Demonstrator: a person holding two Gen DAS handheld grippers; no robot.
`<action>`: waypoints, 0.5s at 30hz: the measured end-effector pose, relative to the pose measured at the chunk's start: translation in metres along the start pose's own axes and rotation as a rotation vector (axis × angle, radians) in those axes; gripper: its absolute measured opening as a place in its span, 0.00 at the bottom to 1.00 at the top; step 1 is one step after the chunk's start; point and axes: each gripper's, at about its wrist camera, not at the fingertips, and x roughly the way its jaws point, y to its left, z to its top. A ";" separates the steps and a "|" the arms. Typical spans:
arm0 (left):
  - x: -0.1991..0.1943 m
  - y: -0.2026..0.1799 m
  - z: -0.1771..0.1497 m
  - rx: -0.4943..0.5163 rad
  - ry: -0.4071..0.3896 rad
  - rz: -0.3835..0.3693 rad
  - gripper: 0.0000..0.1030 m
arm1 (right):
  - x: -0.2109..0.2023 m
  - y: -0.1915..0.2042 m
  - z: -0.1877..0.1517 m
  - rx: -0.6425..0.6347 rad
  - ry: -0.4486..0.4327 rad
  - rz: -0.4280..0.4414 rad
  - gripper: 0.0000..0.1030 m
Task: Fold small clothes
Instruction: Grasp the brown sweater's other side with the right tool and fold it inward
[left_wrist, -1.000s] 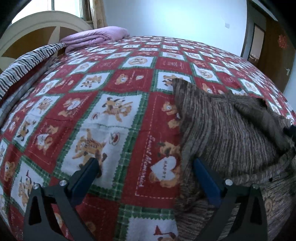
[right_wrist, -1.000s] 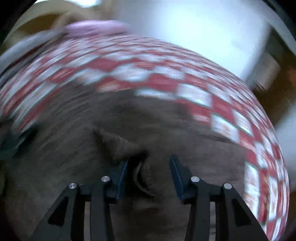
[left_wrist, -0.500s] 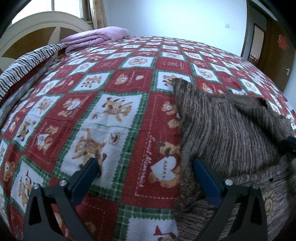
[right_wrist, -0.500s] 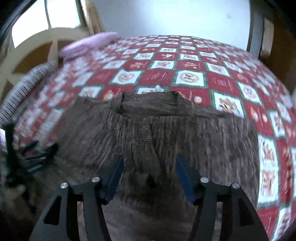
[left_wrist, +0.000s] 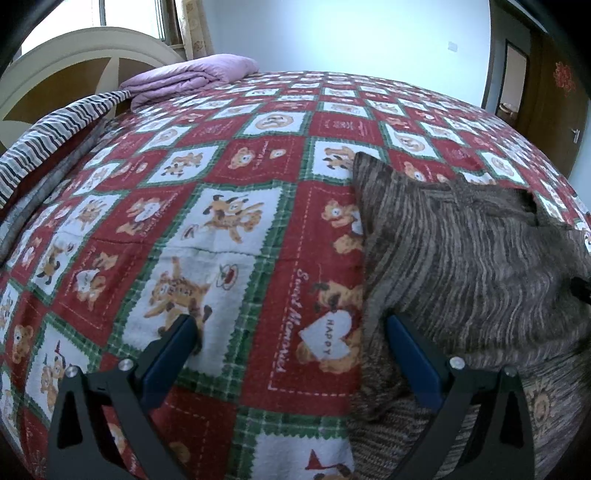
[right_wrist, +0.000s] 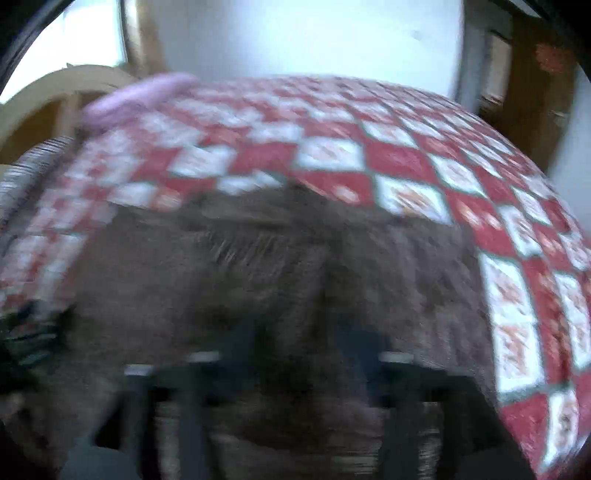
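A brown striped knit garment lies on the red teddy-bear bedspread, folded over itself. My left gripper is open and low over the bed. Its right finger touches the garment's left edge; its left finger is over bare bedspread. The right wrist view is heavily blurred. There the garment fills the lower half. My right gripper is over it, and its jaws look parted with nothing clearly between them.
A folded purple blanket lies at the far end of the bed. A striped cloth hangs over the left edge by the curved headboard. A dark doorway is at the far right.
The left gripper has stayed still. The right gripper let go of the garment fold, lifted back, and is now moving fast over the garment, blurring its view.
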 end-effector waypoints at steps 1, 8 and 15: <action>0.000 0.001 0.000 -0.003 -0.001 -0.003 1.00 | -0.004 -0.006 -0.004 0.035 -0.019 0.068 0.70; -0.020 0.007 0.023 0.012 -0.070 0.014 1.00 | -0.036 -0.023 -0.030 0.085 -0.015 0.222 0.49; 0.005 -0.044 0.062 0.193 -0.089 0.087 1.00 | -0.035 -0.009 -0.051 0.001 -0.007 0.200 0.33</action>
